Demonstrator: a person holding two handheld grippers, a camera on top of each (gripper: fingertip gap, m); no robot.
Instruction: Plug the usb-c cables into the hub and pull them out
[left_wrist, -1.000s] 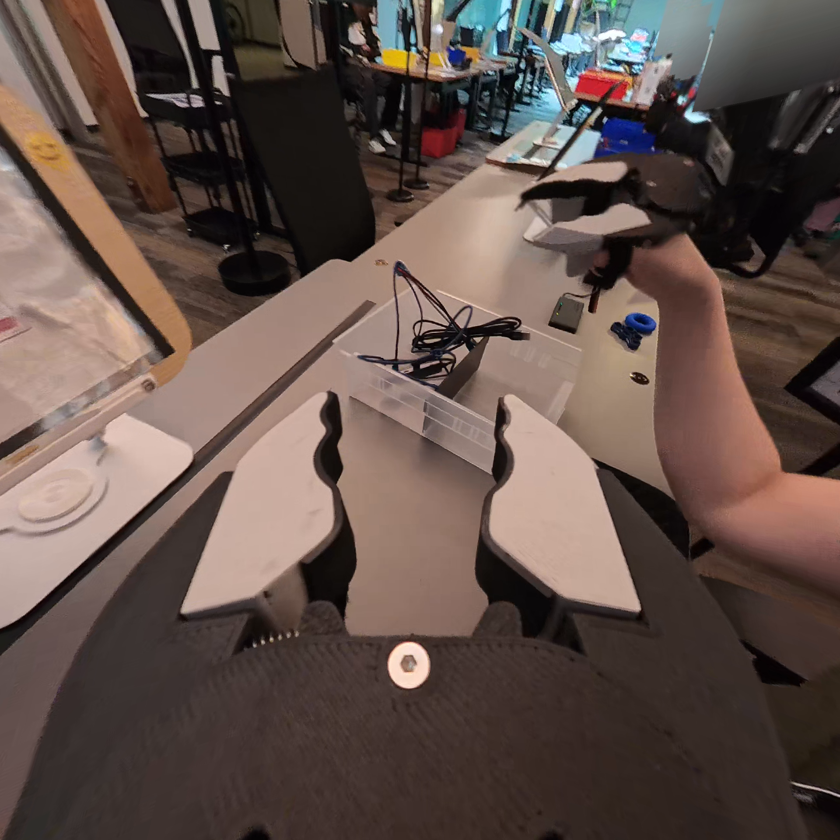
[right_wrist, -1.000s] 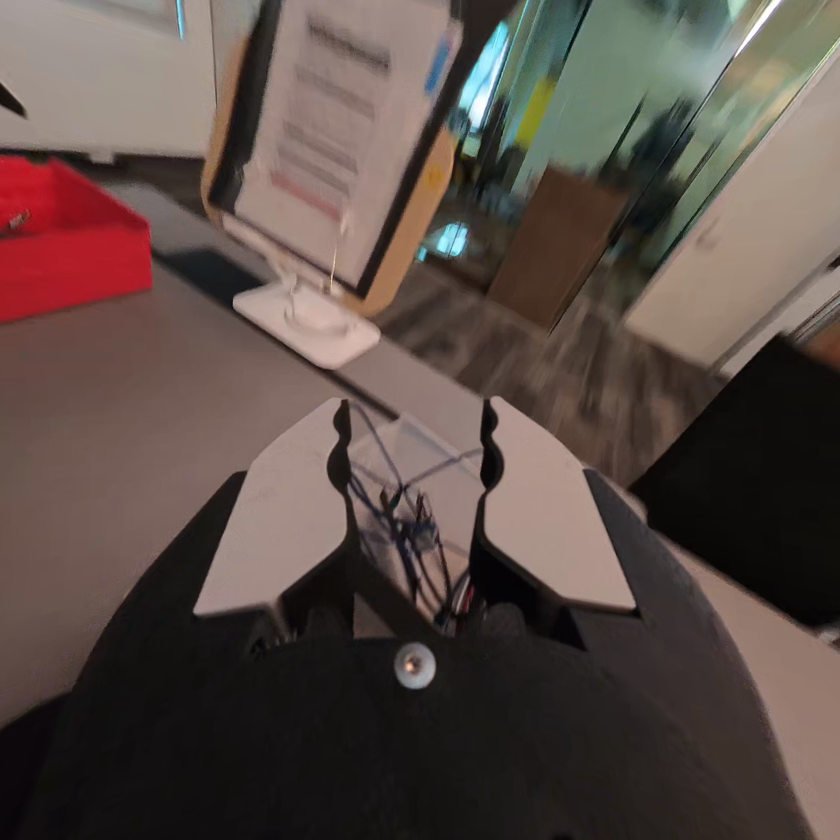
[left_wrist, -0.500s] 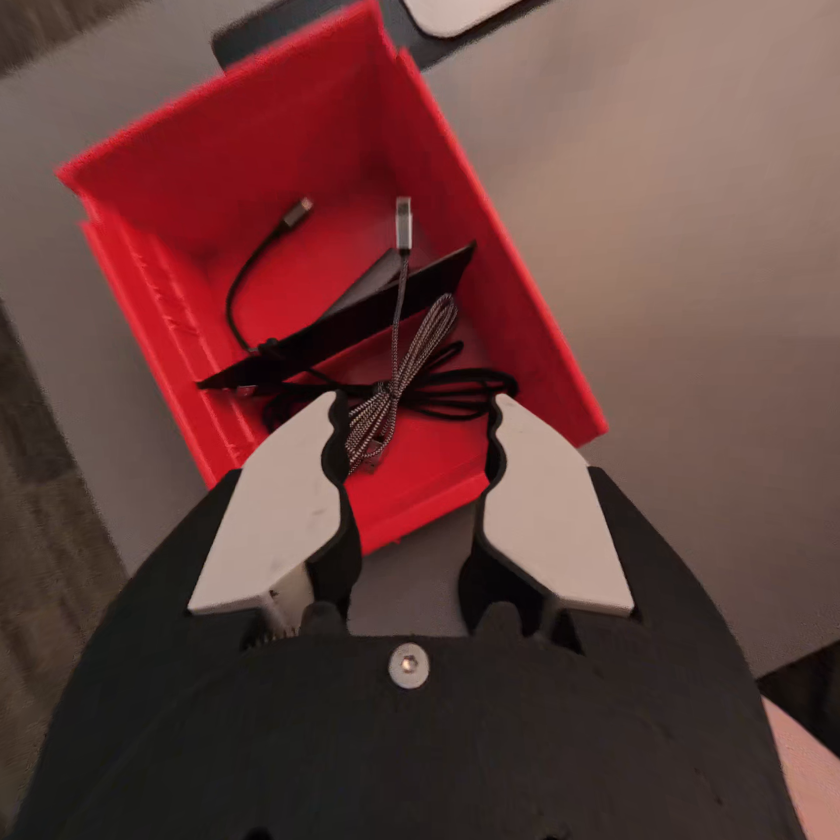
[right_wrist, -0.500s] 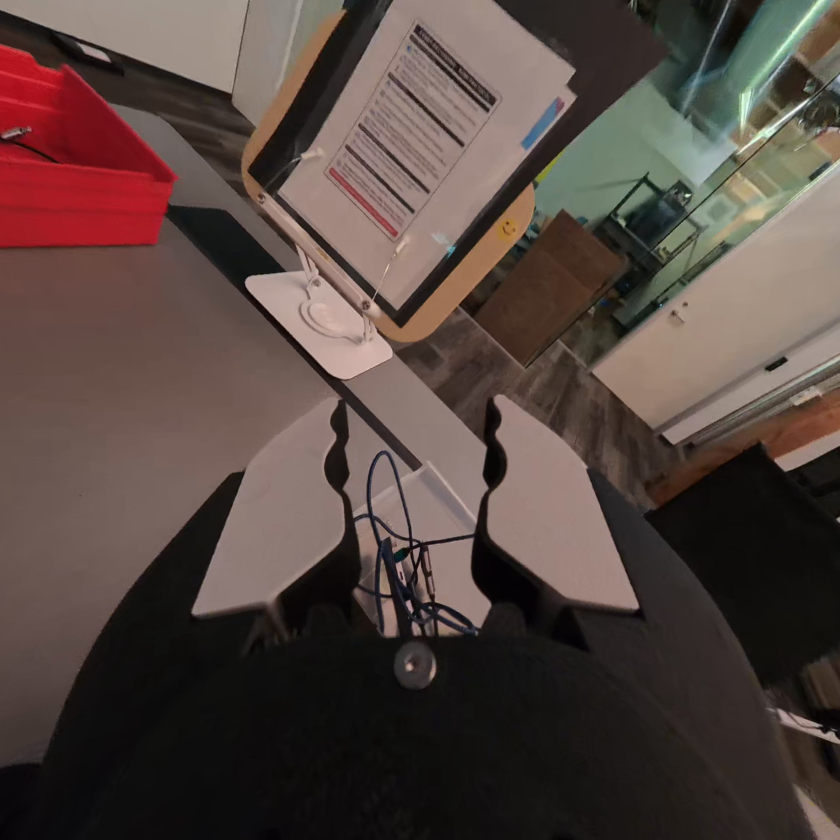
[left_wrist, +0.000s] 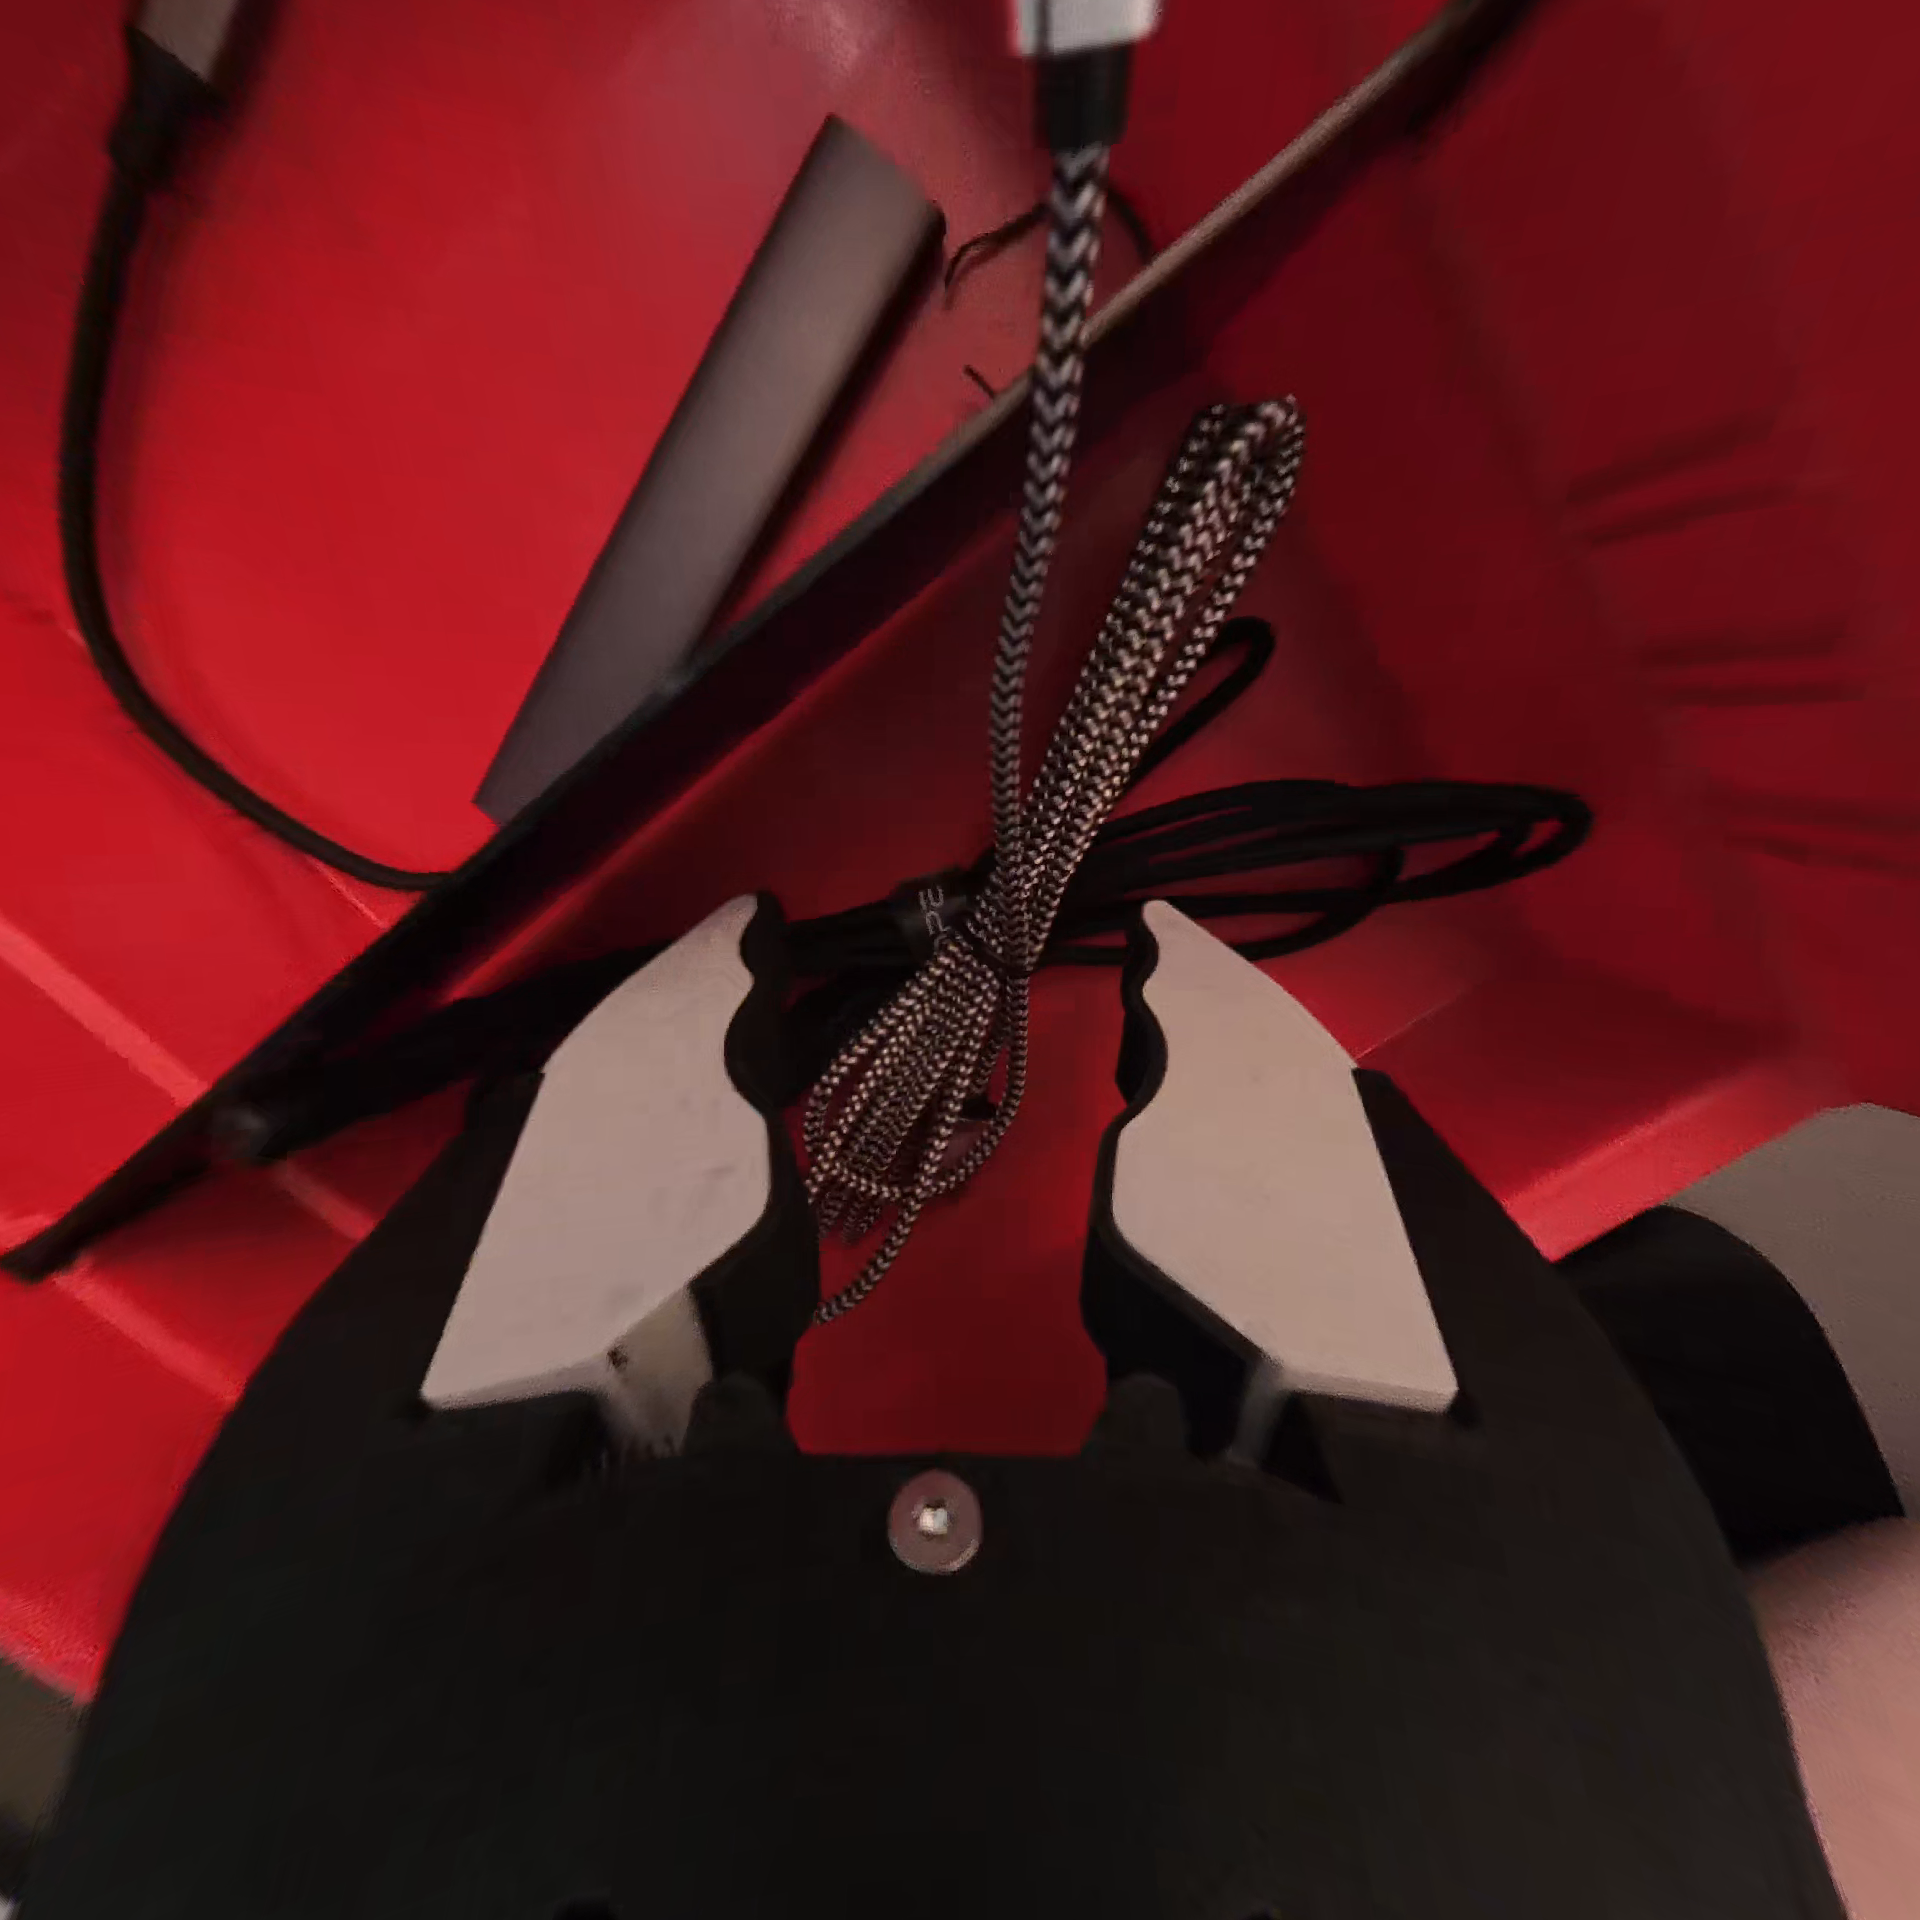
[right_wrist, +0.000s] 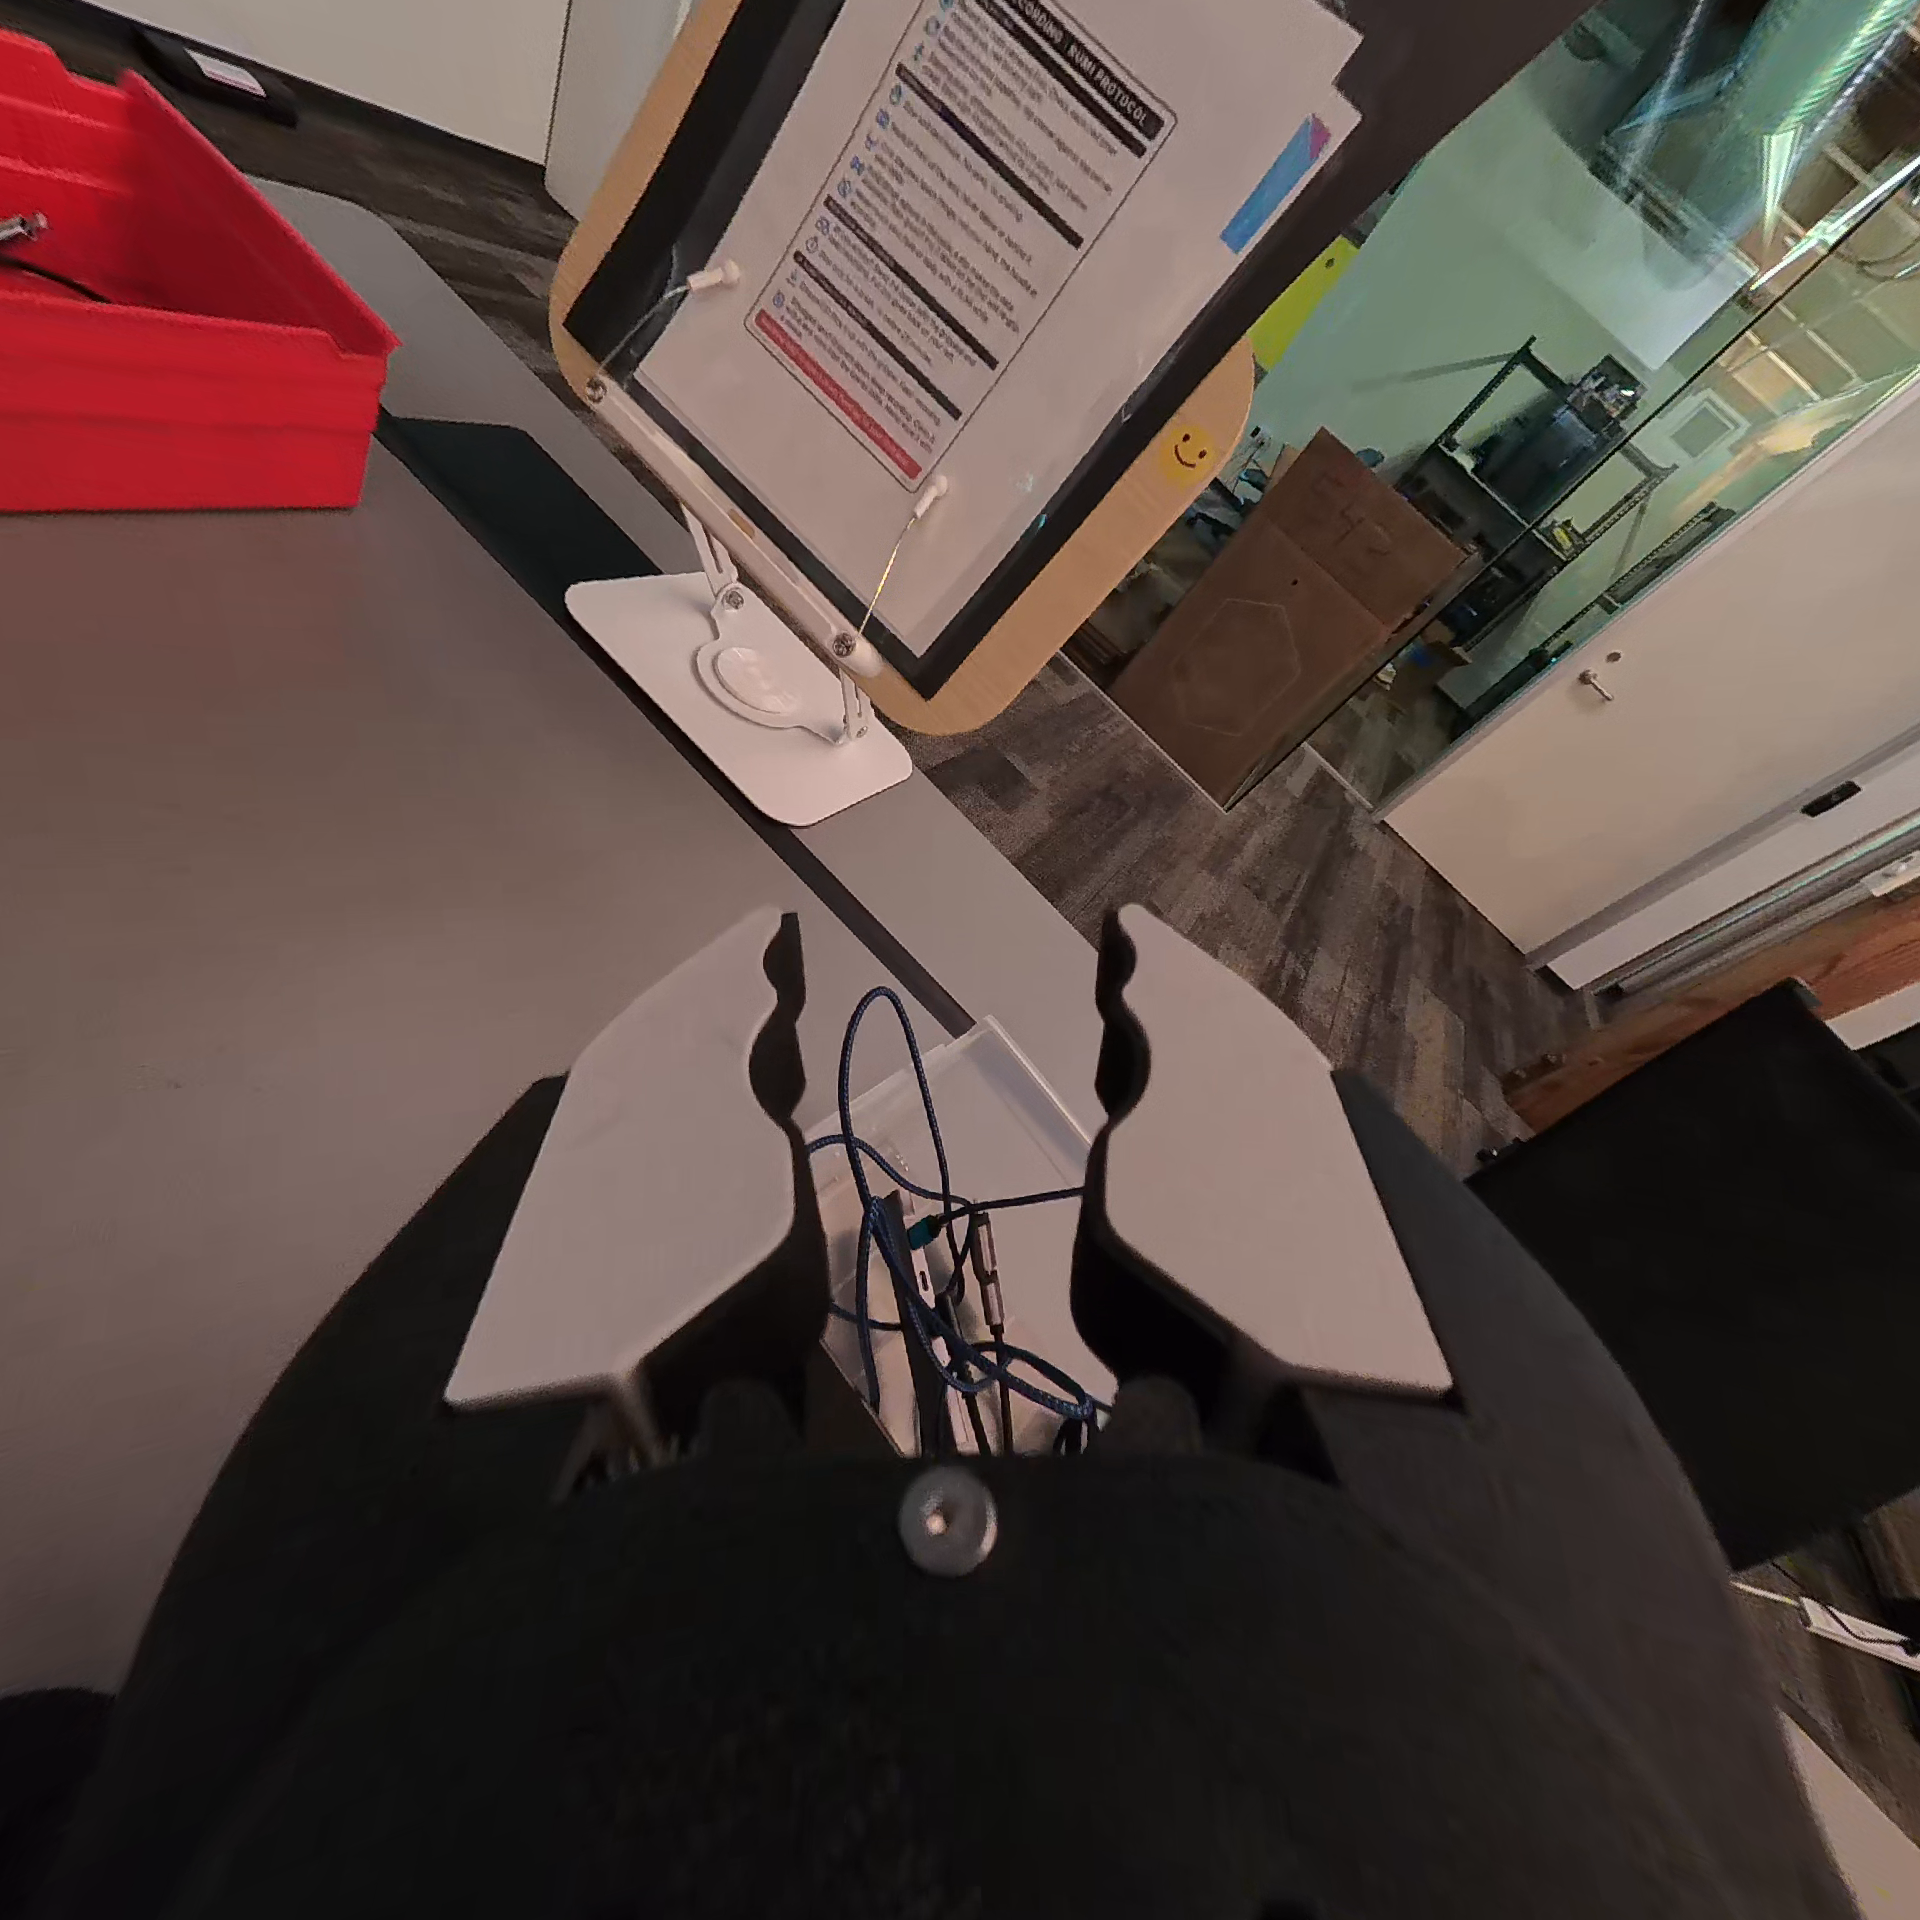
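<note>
Red plastic fills the left wrist view: the left claw (left_wrist: 945, 914) hangs inside a red bin (left_wrist: 1662, 520), its two fingers spread apart and holding nothing. A bundled black-and-white braided cable (left_wrist: 1029, 831) lies between the fingertips and runs forward from them, its silver plug (left_wrist: 1086, 16) far ahead at the frame's top edge. A coiled black cable (left_wrist: 1351, 831) crosses under the bundle just beyond the fingertips, toward the right finger. Ahead and left of the claw a flat grey hub (left_wrist: 717, 488) lies on the bin floor, with a black divider strip (left_wrist: 623, 769) slanting across in front of it. Another black cable (left_wrist: 94, 520) curves far to the left.

The right claw (right_wrist: 945, 914) is likewise released, fingers wide, poised over a clear bin (right_wrist: 997, 1081) that sits between and below its fingers. Blue braided cables (right_wrist: 883, 1060) and plugs tangle inside it. Ahead on the grey surface (right_wrist: 260, 831) stands a white-based document stand (right_wrist: 935, 312); the red bin (right_wrist: 156, 343) sits far ahead to the left.
</note>
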